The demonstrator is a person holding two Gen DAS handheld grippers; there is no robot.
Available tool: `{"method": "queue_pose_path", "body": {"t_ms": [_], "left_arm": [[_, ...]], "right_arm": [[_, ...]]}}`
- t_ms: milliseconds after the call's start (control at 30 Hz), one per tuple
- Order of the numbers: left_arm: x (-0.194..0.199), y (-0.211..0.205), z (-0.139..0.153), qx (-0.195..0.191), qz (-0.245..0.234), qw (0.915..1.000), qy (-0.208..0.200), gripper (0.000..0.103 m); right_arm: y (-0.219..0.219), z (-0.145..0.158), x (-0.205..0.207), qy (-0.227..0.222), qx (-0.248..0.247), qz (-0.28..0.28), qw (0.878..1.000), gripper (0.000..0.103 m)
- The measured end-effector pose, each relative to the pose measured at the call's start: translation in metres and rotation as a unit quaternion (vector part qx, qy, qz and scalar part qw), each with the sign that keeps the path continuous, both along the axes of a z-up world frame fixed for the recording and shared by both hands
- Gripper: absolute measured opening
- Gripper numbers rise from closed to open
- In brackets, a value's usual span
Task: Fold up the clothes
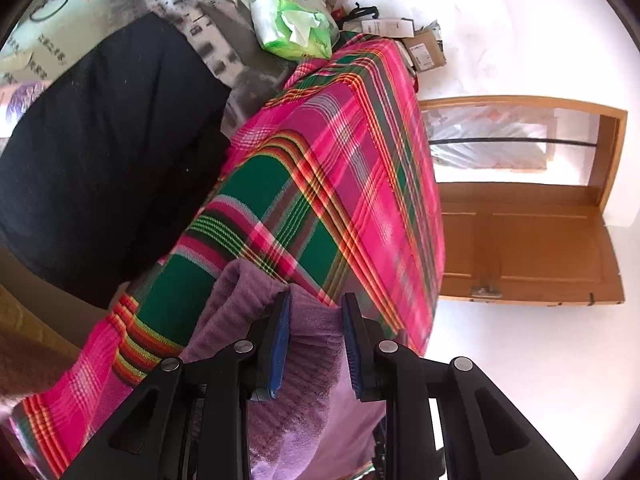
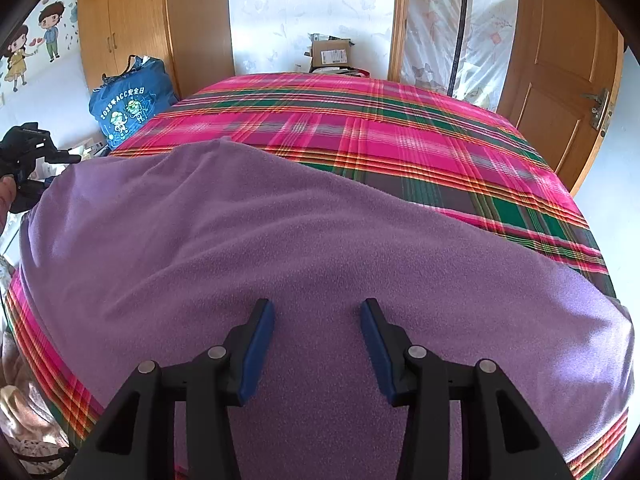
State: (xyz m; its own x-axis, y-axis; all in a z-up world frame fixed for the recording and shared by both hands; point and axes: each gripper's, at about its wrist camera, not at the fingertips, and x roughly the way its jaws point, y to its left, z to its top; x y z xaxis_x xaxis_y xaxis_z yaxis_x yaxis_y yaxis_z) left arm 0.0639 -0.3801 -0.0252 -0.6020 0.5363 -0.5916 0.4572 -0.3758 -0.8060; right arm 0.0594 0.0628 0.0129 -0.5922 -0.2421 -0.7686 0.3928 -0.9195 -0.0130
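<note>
A purple fleece garment [image 2: 280, 248] lies spread over the near part of a bed with a pink and green plaid sheet [image 2: 400, 128]. My right gripper [image 2: 318, 304] hovers just above the fleece, jaws wide open and empty. In the left wrist view my left gripper [image 1: 316, 300] has a bunched ribbed edge of the purple garment [image 1: 308, 344] between its blue pads, jaws partly closed around the fabric, over the plaid sheet [image 1: 340, 168]. The left gripper also shows at the far left of the right wrist view [image 2: 28, 160].
A black cloth [image 1: 104, 152] lies on the bed beside the plaid sheet, with a green tissue pack [image 1: 296, 28] beyond it. A wooden door [image 1: 528, 240] stands past the bed. A blue bag [image 2: 128, 100], wardrobe [image 2: 132, 20] and cardboard box [image 2: 332, 54] stand behind the bed.
</note>
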Motion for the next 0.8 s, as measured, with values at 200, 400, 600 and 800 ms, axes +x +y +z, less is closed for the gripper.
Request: {"method": "queue_pose_path", "body": {"t_ms": [200,400,600,800], "left_arm": [[0.006,-0.002,-0.002,-0.023,0.004,0.9997,-0.009,0.026],[0.005,0.006,0.014,-0.086,-0.007,0.9961,-0.019,0.027],[0.015,0.001,0.028,-0.164,0.017,0.9856,-0.038,0.025],[0.031,0.007,0.033,-0.174,0.001,0.9841,-0.035,0.027]], "right_arm": [[0.001,0.0,0.0,0.001,-0.001,0.0,1.0,0.047],[0.001,0.001,0.0,0.001,-0.002,0.001,1.0,0.047],[0.003,0.0,0.001,0.003,-0.004,0.001,1.0,0.047],[0.002,0.001,0.001,0.005,-0.006,0.001,1.0,0.047]]}}
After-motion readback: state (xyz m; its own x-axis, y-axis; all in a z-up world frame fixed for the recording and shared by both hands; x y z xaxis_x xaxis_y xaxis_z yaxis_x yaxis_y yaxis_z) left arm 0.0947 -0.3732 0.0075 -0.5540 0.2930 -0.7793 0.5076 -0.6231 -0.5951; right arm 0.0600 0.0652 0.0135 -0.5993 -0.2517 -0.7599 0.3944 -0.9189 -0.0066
